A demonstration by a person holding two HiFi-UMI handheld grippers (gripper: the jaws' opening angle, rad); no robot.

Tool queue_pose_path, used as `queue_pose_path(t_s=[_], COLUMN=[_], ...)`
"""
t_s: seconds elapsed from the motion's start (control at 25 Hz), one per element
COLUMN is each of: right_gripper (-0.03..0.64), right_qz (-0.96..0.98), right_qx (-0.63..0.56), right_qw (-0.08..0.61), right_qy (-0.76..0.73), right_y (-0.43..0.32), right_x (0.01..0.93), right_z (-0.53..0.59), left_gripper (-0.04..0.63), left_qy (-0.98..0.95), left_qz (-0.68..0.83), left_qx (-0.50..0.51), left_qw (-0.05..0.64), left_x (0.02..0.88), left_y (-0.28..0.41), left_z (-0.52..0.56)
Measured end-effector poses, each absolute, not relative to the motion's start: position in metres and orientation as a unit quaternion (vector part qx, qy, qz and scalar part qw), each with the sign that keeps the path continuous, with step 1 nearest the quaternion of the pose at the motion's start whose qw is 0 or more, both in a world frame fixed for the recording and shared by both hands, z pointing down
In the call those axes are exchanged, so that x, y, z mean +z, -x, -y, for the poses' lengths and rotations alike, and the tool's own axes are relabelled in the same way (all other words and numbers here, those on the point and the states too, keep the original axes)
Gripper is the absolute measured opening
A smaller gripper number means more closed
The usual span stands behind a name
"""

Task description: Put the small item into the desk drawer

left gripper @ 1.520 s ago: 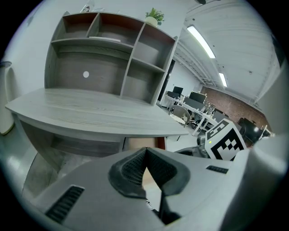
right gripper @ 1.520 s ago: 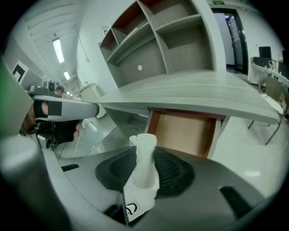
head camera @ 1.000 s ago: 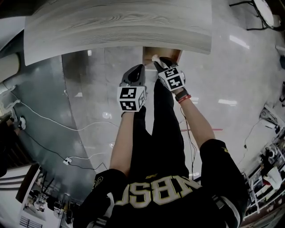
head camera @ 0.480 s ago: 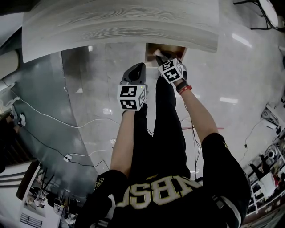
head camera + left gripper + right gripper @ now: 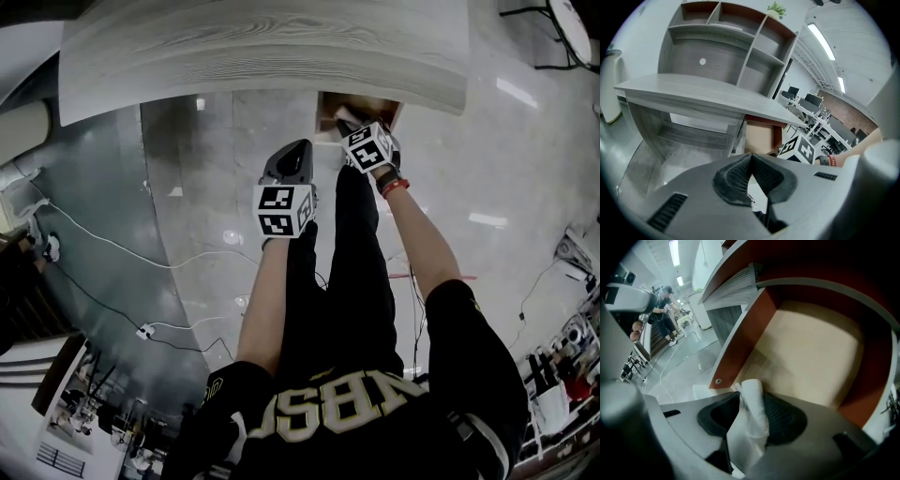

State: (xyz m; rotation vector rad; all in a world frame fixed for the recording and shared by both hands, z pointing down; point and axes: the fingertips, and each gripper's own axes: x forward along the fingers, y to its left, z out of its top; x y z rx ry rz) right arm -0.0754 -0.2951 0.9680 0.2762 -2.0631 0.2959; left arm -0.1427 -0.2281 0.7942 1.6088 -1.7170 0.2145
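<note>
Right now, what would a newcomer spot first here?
The open drawer under the grey desk top, at the head view's upper middle, with the right gripper dipped into it. A white rolled item stands between its jaws, which have just been opening; it seems to lean on one pad only. The left gripper hangs shut and empty beside it, outside the drawer.

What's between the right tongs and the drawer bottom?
Only a white roll, shown in the right gripper view. It sits between the right tongs' jaws, which have just been opening.
</note>
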Motion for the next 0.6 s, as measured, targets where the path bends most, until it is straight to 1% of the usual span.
queue_pose_path(t_s=[0.32, 0.6], right_gripper=[0.176, 0.176], right_qz=[0.856, 0.857], right_qx=[0.158, 0.196], right_qw=[0.469, 0.432], right_qy=[-0.149, -0.201], right_y=[0.064, 0.046], right_x=[0.937, 0.883], right_z=[0.287, 0.269], left_gripper=[0.014, 0.014], left_qy=[-0.642, -0.653], left_qz=[0.668, 0.668], left_qx=[0.085, 0.07], left_qw=[0.367, 0.35], left_x=[0.777, 0.74], left_y=[0.137, 0.141], left_z=[0.224, 0.212])
